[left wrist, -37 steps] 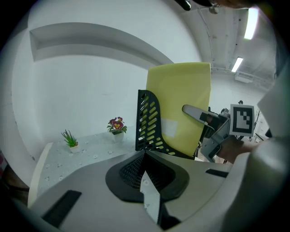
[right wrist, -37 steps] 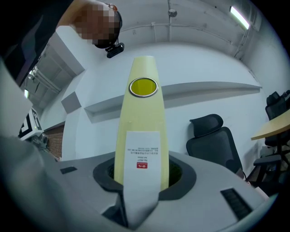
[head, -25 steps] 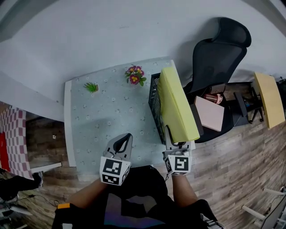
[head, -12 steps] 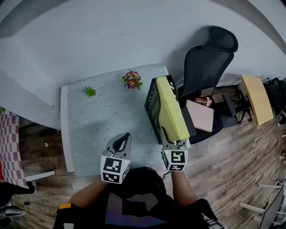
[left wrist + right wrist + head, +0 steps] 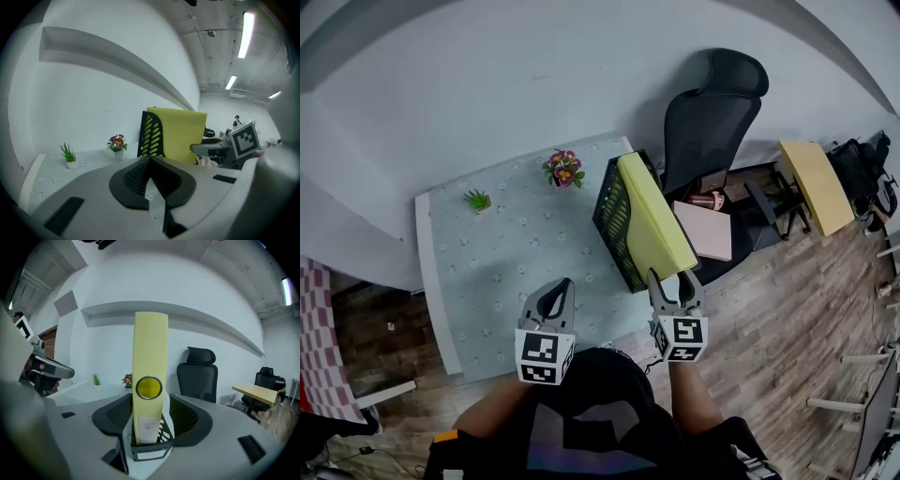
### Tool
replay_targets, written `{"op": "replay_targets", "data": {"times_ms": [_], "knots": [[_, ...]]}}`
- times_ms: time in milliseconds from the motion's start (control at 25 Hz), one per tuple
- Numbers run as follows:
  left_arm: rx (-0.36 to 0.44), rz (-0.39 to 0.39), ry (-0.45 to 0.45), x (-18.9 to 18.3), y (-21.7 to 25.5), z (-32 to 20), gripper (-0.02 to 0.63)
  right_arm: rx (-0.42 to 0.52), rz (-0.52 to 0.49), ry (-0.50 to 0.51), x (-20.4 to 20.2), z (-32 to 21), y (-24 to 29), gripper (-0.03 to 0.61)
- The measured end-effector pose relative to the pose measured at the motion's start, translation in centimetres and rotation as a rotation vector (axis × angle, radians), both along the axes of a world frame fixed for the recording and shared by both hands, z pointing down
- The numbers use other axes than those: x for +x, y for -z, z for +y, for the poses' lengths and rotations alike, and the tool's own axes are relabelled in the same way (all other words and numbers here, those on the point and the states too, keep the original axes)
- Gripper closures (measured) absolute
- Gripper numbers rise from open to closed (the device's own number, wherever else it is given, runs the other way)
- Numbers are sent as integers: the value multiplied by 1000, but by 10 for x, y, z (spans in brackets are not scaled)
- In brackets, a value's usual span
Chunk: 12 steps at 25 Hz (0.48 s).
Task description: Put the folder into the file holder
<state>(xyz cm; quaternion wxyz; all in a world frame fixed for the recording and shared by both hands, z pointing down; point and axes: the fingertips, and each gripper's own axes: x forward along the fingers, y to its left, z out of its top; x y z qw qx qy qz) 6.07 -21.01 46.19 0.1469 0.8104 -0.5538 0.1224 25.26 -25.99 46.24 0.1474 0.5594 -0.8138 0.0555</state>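
Two tongs show in the head view. The left tongs (image 5: 558, 292) hang over the near part of the bench (image 5: 506, 253), and the right tongs (image 5: 677, 289) sit at the near end of the yellow folder (image 5: 652, 220). That folder stands on edge inside the black slotted file holder (image 5: 611, 217) at the bench's right side. A flower pot (image 5: 564, 169) and a small green plant (image 5: 476, 200) sit toward the far edge. A black office chair (image 5: 703, 103) stands beyond the holder.

Left gripper view: the jaws are pressed together with nothing in them. The folder and holder stand ahead to the right.

Right gripper view: the jaws are spread wide and have just been opening. The folder's spine stands upright between them, with the pads clear of it. The spine has a metal-rimmed finger hole (image 5: 149, 387) and a white label (image 5: 147, 426) below it, but the print is too small to read. The only other markings are the black-and-white squares on each marker cube (image 5: 682, 337).
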Motion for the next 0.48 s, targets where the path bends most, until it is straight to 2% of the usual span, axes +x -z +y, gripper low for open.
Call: {"op": "replay_targets", "data": {"times_ms": [200, 480], "knots": [[7, -6, -56, 2, -4, 10, 609, -6, -13, -93, 13, 32, 3, 331], [-3, -20, -174, 16, -13, 28, 609, -49, -70, -181, 1, 84, -4, 332]]}}
